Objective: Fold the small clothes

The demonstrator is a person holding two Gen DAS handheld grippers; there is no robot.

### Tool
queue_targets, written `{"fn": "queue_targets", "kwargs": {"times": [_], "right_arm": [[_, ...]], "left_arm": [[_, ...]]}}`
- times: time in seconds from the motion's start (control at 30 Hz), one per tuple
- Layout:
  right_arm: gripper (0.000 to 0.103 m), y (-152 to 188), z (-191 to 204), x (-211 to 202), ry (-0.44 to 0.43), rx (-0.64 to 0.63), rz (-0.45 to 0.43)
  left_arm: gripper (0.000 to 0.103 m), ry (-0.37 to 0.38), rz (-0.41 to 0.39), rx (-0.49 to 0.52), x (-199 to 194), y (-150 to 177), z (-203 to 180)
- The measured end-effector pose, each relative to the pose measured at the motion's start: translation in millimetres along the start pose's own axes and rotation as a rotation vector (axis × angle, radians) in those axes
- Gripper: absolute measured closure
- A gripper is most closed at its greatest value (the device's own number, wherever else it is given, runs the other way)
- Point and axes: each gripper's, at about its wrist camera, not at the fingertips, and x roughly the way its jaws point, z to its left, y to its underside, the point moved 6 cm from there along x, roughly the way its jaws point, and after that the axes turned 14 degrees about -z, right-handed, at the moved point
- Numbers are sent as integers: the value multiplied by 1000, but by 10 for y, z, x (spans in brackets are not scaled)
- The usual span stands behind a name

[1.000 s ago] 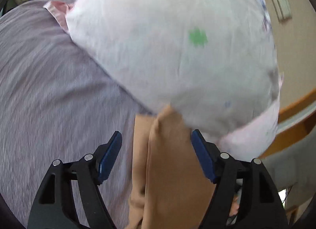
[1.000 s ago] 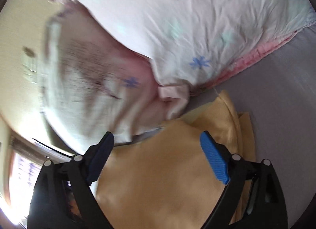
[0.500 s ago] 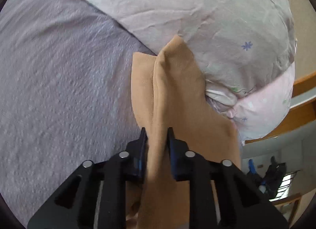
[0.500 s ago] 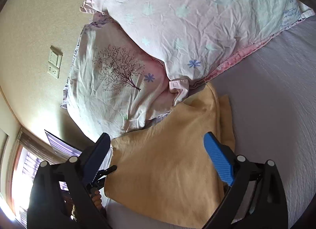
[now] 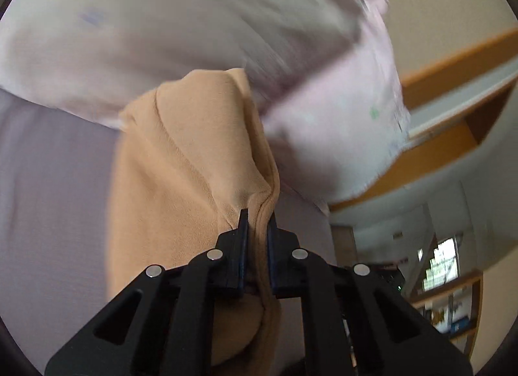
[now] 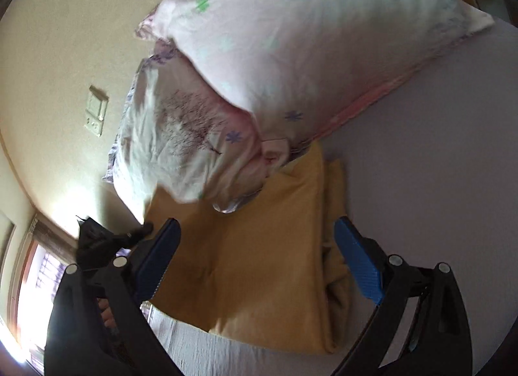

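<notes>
The left gripper is pressed together on a seamed edge of the tan garment, the fabric running up between its two dark pads and bunching into a ridge just past the tips. From there the cloth drapes away over the grey-lilac bedsheet, its far end touching the foot of the pale floral pillow, which is blurred in the left wrist view. In the right wrist view the right gripper hangs over the same tan garment with its blue pads spread wide, one on each side of the cloth and neither one touching it as far as can be seen. The garment lies folded in layers on the bedsheet, with a stacked edge showing along its right side, and its upper end tucks against the two pillows: the upper pillow with small flower prints and a pink border, and the lower pillow with a tree print. Both pillows rest at the head edge of the bed against a cream wall carrying a switch plate. The left gripper's black frame shows at the garment's left edge.
</notes>
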Motion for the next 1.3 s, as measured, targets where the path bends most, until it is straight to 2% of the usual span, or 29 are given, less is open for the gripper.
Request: {"fn": "queue_targets", "kwargs": {"times": [0.07, 0.13, 0.2, 0.23, 0.27, 0.33, 0.37, 0.4, 0.43, 0.5, 0.57, 0.67, 0.7, 0.73, 0.77, 0.9, 0.93, 0.97, 1.0, 1.03, 1.07, 1.13, 1.2, 1.3], "right_arm": [[7, -3, -85, -28, 15, 20, -8], [7, -5, -177, -67, 38, 38, -9], [8, -11, -227, -110, 57, 38, 0], [8, -17, -238, -133, 61, 33, 6], [8, -32, -243, -160, 67, 23, 10], [8, -66, -244, -183, 66, 6, 19], [7, -72, -241, -174, 63, 4, 28], [7, -68, -225, -148, 56, 1, 40], [8, -48, -195, -98, 51, -10, 63], [8, 18, -126, 54, 52, -54, 115], [11, 92, -64, 250, 73, -99, 160], [19, 196, -62, 625, 134, -144, 224], [39, 217, -80, 704, 154, -150, 235], [81, 242, -105, 792, 171, -161, 249], [80, 249, -137, 882, 205, -189, 260], [87, 48, -213, 945, 237, -180, 181], [85, 38, -239, 928, 236, -170, 186], [79, 34, -257, 864, 221, -144, 198], [47, 36, -285, 808, 208, -113, 213], [6, 48, -316, 733, 192, -70, 230], [2, 62, -341, 634, 160, -29, 228], [2, 116, -353, 577, 117, 3, 256], [5, 202, -378, 566, 86, 39, 292], [15, 348, -378, 621, 56, 52, 345]], "left_arm": [[94, 33, 77, -15, 385, 274, -196], [92, 56, 197, -13, 827, 598, -331], [92, 154, 326, -59, 1049, 852, -408], [92, 189, 347, -72, 1027, 880, -429], [91, 221, 318, -59, 919, 817, -454], [70, 267, 230, -12, 647, 606, -463], [40, 266, 186, 10, 517, 510, -427], [30, 233, 110, 57, 314, 380, -364], [30, 203, 68, 120, 162, 319, -316], [31, 138, 58, 260, -88, 342, -163], [31, 67, 61, 352, -224, 470, -43], [31, -26, 76, 469, -186, 714, 129], [31, -41, 89, 483, -191, 784, 218], [31, -48, 103, 479, -158, 821, 272], [31, -53, 110, 473, -154, 856, 339], [31, -70, 128, 498, -35, 977, 411], [32, -68, 124, 492, -42, 968, 410], [32, -49, 108, 453, -99, 899, 431], [32, -40, 87, 417, -153, 831, 455], [32, -52, 53, 379, -215, 716, 512], [32, -74, 21, 348, -245, 602, 586], [32, -120, 1, 264, -212, 397, 803], [32, -105, 48, 156, -88, 337, 966], [32, -88, 131, 73, 136, 410, 1084]]}}
